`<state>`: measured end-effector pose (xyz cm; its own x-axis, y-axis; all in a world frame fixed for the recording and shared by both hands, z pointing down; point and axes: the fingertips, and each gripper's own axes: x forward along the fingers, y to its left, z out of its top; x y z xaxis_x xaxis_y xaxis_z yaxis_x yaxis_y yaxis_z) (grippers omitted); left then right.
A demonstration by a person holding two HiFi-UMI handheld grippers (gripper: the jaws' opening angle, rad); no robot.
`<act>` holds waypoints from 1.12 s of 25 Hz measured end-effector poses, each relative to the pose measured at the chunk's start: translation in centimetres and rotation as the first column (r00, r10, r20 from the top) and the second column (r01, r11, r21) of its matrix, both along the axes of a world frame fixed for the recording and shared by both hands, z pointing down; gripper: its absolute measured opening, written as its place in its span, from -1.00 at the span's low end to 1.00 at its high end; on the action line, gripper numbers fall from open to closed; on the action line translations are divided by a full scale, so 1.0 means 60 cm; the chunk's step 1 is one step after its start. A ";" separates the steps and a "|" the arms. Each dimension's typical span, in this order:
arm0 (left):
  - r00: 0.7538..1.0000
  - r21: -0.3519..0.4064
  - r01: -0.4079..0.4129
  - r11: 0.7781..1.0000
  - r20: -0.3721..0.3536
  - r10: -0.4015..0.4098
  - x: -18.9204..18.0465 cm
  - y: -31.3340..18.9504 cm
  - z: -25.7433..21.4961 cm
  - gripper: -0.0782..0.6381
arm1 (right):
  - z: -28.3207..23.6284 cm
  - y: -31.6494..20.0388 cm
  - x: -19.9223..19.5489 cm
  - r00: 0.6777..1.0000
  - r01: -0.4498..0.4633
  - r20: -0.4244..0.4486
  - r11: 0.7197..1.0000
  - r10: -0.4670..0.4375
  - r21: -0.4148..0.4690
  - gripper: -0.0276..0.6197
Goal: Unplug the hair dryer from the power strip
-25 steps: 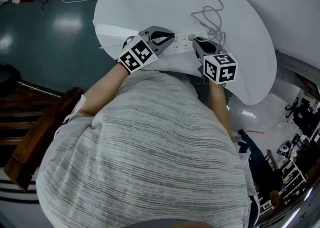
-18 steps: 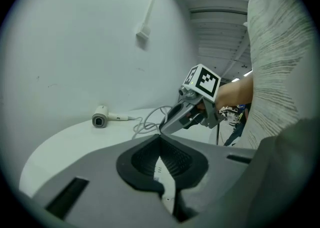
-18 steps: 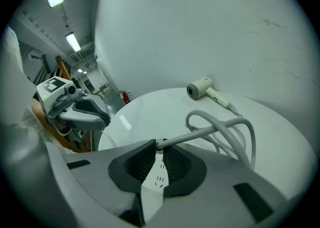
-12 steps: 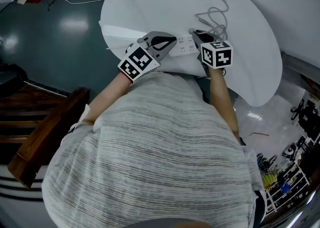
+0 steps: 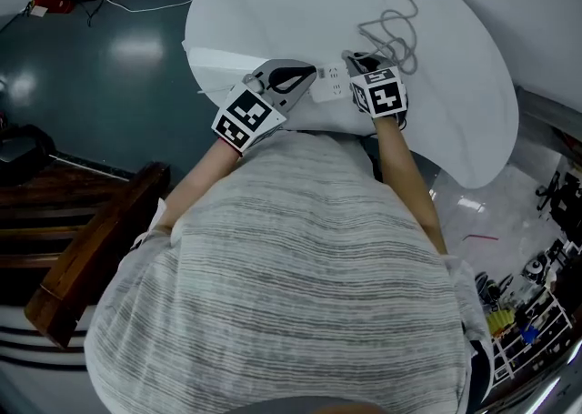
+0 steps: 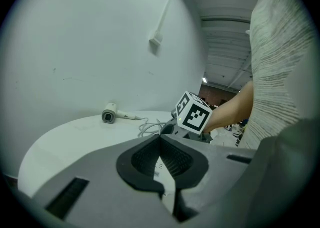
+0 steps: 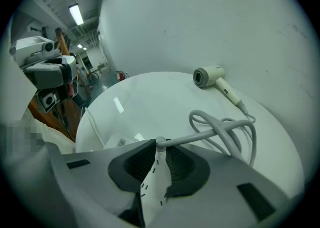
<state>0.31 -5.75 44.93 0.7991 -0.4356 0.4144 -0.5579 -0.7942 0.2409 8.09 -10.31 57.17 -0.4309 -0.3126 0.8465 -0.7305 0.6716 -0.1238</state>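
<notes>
- Round table [image 5: 273, 3]: white, smooth, faintly glossy top, carrying everything else.
- Left gripper [image 6: 161, 138]: hard grey shell with dark ribbed pads. Claw pressed together with nothing in it, tip at the left end of the power strip [image 5: 332, 83], contact not clear. Probably meant to hold the strip down.
- Right gripper [image 5: 361, 64]: same build, pointing steeply down at the right end of the strip. Claw narrowly spread, tips to either side of the neck of the plug [image 7: 159, 144], not seen to pinch it.
- Power strip: long white plastic bar, lying flat toward the near side of the table, between the two grippers. Likely light and slippery on this top, so apt to lift together with the plug unless pressed down.
- Hair dryer [image 7: 209, 76]: pale, with rounded barrel and slim handle, lying on its side at the far edge, well apart from the strip. No need to touch it.
- Cord [image 7: 205, 133]: grey, round, rubbery-looking, in loose loops to the right of and beyond the strip. Soft and springy; probably a poor place to pull, with strain falling on the joint.
- Plug: small, seemingly seated in the right end of the strip, mostly hidden by the jaw tips. Probably hard plastic, stiff, kept in by friction. Best taken on its two side faces, low near the socket, then drawn straight out without tilting.
</notes>
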 end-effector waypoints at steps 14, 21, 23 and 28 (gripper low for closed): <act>0.997 -0.003 -0.038 0.999 -0.066 0.038 0.027 -0.009 -0.025 -0.76 | -0.096 0.064 0.048 0.932 -0.248 0.262 0.968 0.249 -0.037 -0.55; 0.990 0.013 -0.082 0.997 -0.112 0.083 0.044 0.002 -0.064 -0.76 | -0.213 0.084 0.047 0.850 -0.295 0.474 0.953 0.228 0.071 -0.55; 0.988 0.019 -0.088 0.996 -0.127 0.090 0.050 0.004 -0.075 -0.76 | -0.239 0.090 0.047 0.845 -0.281 0.501 0.953 0.188 0.117 -0.61; 0.983 0.036 -0.097 0.995 -0.154 0.101 0.060 0.011 -0.099 -0.76 | -0.277 0.112 0.047 0.854 -0.235 0.511 0.948 0.097 0.213 -0.80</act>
<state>3.89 -5.09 38.97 0.8924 -0.3611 0.2706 -0.4338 -0.8514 0.2947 10.90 -3.58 40.56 -0.6871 -0.5939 0.4185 -0.7245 0.6036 -0.3329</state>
